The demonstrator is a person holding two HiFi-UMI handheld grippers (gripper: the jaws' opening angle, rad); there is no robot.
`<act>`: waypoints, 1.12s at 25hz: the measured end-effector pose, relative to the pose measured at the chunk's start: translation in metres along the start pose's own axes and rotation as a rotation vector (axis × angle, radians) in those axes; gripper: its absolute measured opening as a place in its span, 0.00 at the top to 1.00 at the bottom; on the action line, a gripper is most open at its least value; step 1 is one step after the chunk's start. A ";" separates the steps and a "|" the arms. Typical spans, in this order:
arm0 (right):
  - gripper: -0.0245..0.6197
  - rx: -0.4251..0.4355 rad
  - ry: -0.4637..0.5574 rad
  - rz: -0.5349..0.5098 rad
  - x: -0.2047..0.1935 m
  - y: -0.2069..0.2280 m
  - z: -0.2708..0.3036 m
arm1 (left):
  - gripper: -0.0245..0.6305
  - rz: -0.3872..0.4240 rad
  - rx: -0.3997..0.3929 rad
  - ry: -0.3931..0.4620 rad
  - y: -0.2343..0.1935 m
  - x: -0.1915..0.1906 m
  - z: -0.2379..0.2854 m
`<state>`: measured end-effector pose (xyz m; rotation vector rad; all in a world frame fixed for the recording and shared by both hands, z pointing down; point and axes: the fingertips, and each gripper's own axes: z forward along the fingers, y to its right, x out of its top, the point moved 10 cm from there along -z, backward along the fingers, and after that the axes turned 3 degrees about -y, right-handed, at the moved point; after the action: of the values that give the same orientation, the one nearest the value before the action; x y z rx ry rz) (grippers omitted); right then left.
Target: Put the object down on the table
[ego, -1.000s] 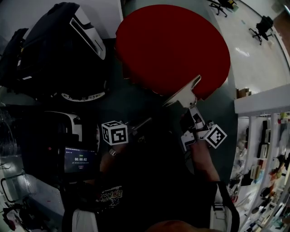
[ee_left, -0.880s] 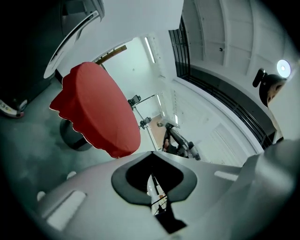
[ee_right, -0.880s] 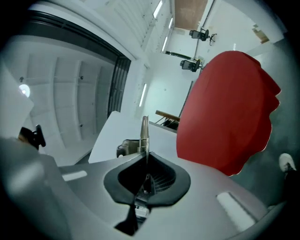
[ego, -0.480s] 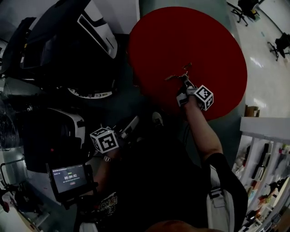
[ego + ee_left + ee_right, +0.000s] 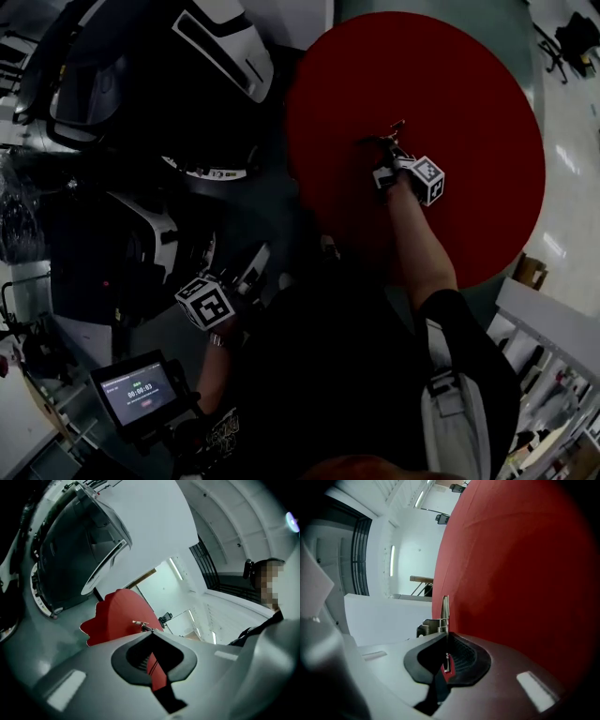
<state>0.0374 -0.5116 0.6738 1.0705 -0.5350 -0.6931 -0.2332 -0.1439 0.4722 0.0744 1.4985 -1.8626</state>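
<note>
Grey-green floor is seen under 1 round red table. 2 dark machine housings w/ white trim are parked at its left in the head view. 1 office chair is caught at the top-right corner, and 1 small lit screen is mounted near bottom left.

2 grippers are counted, each w/ 1 marker cube.

The right gripper is held out over the table's middle on a bare forearm. In the right gripper view its jaws are seen pressed together on 1 small metal spring clip. A thin flat strip is stuck out past the tips, and a coil spring is seen at its base. Only 1 such clip is seen. It is placed over the red top, approx. at centre. Whether it is touching the top can't be told from any view. Red surface is spread across most of the right gripper view, beside the clip.

The left gripper is held low, off the table, near the person's body and well apart from the right one. In the left gripper view its tips are seen brought together w/ nothing clamped between them. The table is shown beyond them, w/ the clip tiny above its edge.
</note>
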 end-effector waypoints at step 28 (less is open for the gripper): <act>0.76 -0.185 0.072 0.021 0.014 0.005 -0.057 | 0.94 0.035 -0.042 -0.064 0.013 0.014 0.028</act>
<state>0.0874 -0.4864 0.6568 0.9116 -0.4114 -0.6698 -0.2253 -0.1762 0.4641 0.0210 1.4824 -1.7889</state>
